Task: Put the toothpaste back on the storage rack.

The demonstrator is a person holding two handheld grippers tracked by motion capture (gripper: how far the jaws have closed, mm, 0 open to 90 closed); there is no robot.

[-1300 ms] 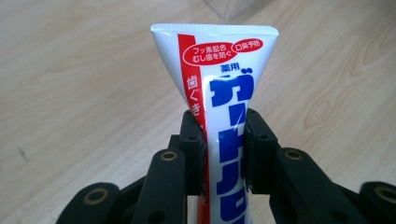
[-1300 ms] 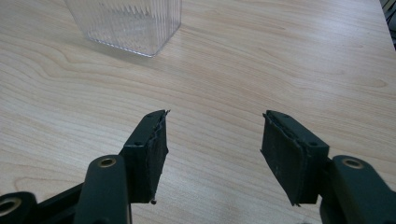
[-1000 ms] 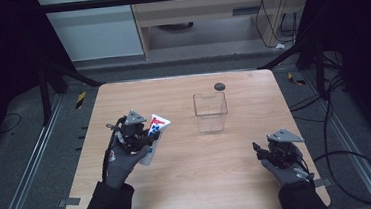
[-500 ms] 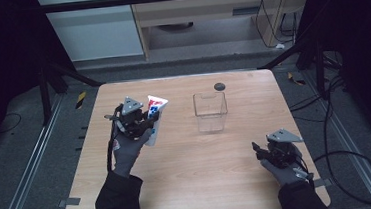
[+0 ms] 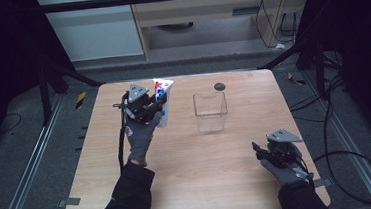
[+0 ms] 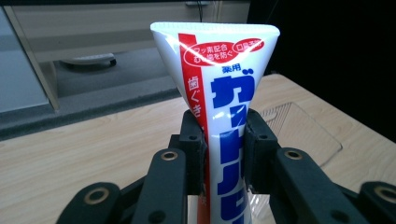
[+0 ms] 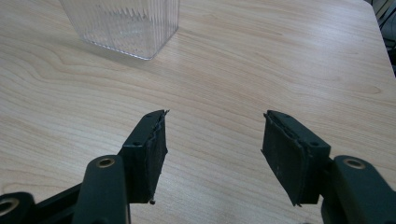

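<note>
A white toothpaste tube (image 5: pixel 162 99) with red and blue print is held above the table's left part, flat crimped end up and away from me. My left gripper (image 5: pixel 149 107) is shut on it; in the left gripper view both pads press the tube (image 6: pixel 224 140) at its middle. A clear ribbed plastic container (image 5: pixel 210 111) stands to the right of the tube, open top up, and shows behind the jaws (image 6: pixel 299 128). My right gripper (image 5: pixel 258 151) rests low at the table's front right, open, with bare wood between its pads (image 7: pixel 212 140). The container's corner (image 7: pixel 126 25) lies ahead of it.
A small dark round cap (image 5: pixel 219 86) lies behind the container near the far edge. The wooden table (image 5: pixel 204 173) ends in dark floor and metal rails on both sides. Cables trail at the right; a cabinet stands beyond the far edge.
My left hand has carried the tube away from me, toward the far edge and slightly up, and stood it more upright. The right gripper has stayed where it was.
</note>
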